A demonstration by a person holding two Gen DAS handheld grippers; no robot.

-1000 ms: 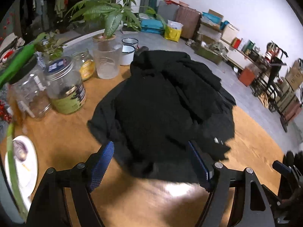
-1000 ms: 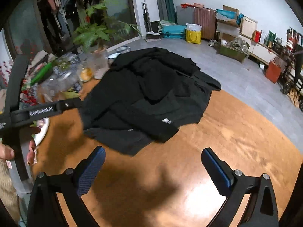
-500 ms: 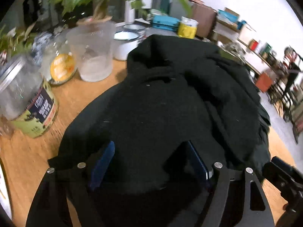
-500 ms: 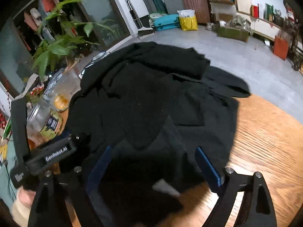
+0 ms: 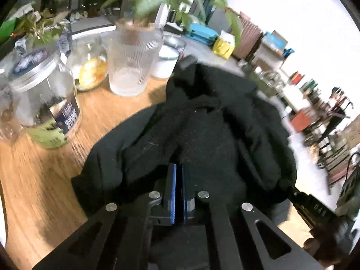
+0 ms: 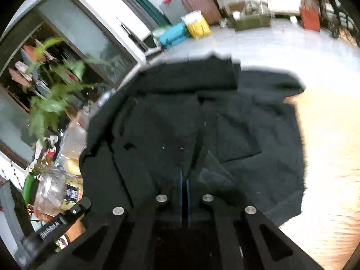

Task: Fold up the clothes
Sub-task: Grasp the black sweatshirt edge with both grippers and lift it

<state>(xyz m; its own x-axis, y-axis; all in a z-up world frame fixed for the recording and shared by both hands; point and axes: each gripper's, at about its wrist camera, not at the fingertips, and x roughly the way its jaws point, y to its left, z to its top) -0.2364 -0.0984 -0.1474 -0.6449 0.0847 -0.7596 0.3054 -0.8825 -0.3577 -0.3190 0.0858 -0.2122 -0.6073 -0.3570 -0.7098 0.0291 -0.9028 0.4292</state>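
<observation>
Both fisheye views curve hard at the edges, with black vignette in the corners. Motion blur smears the wooden table, the jars and the plant leaves. The white wall is blown out. Strong glare washes the table's right side to pale orange. The black garment shows little fold detail.

A black, fuzzy-textured knit garment lies crumpled and bunched on the wooden tabletop, folds piled over one another. Its near edge is gathered upward; the far part spreads flatter toward the table's edge.
</observation>
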